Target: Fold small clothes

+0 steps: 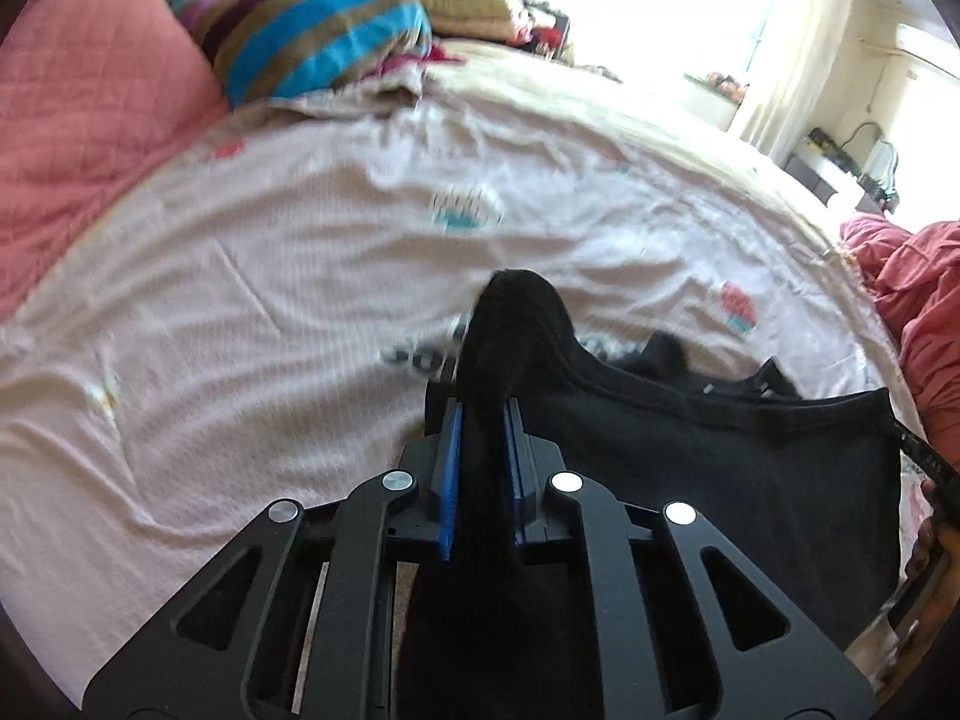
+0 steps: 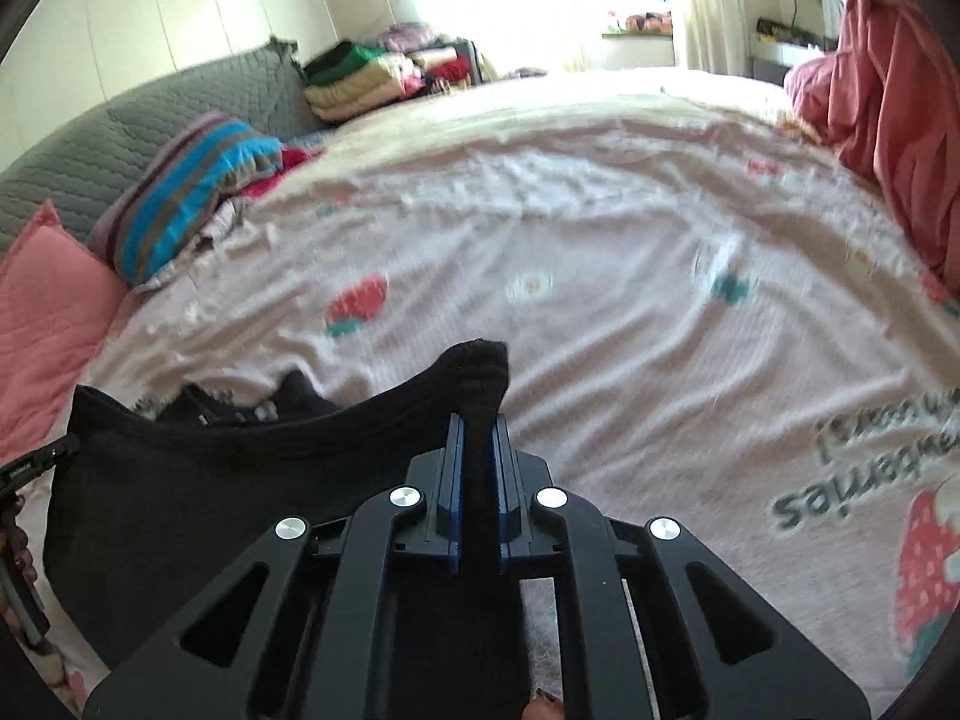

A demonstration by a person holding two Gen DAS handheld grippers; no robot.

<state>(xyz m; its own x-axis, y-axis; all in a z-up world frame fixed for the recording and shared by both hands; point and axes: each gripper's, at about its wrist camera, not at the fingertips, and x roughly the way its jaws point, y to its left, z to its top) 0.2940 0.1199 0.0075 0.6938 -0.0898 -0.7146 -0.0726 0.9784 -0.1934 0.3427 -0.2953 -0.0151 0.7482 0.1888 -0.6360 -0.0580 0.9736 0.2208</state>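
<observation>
A small black garment (image 1: 720, 468) hangs stretched between my two grippers above the bed. My left gripper (image 1: 483, 414) is shut on one bunched corner of it, which pokes out past the blue pads. My right gripper (image 2: 477, 426) is shut on the other corner; the black cloth (image 2: 210, 480) spreads away to its left. The other gripper's body shows at the right edge of the left wrist view (image 1: 924, 456) and at the left edge of the right wrist view (image 2: 30, 468).
The bed has a pale pink sheet (image 2: 600, 240) printed with strawberries. A pink pillow (image 1: 78, 120) and a striped pillow (image 1: 312, 36) lie at the head. Folded clothes (image 2: 360, 78) are stacked behind. A pink blanket (image 2: 888, 108) is heaped at the right.
</observation>
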